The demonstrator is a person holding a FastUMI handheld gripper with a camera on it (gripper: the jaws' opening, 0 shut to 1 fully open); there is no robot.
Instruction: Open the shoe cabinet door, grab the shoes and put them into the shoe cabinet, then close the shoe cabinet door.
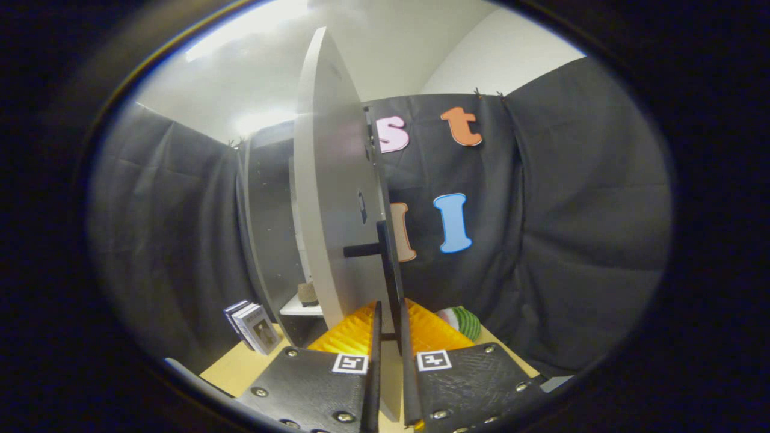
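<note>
The pale cabinet door (331, 198) stands swung open and I see it almost edge-on, just ahead of the fingers. A dark vertical bar handle (385, 258) sticks out from it on a short post. My gripper (390, 310) is shut on the lower part of this handle, one finger on each side. Behind the door, to the left, is the dark cabinet body (267, 228) with a white shelf (298, 308). A small tan object (308, 293), perhaps a shoe, sits on that shelf, mostly hidden by the door.
A few upright books (252, 326) stand on the wooden tabletop (240, 367) left of the cabinet. A green-striped rounded object (464, 322) lies to the right, beyond the fingers. Black cloth walls close in all around.
</note>
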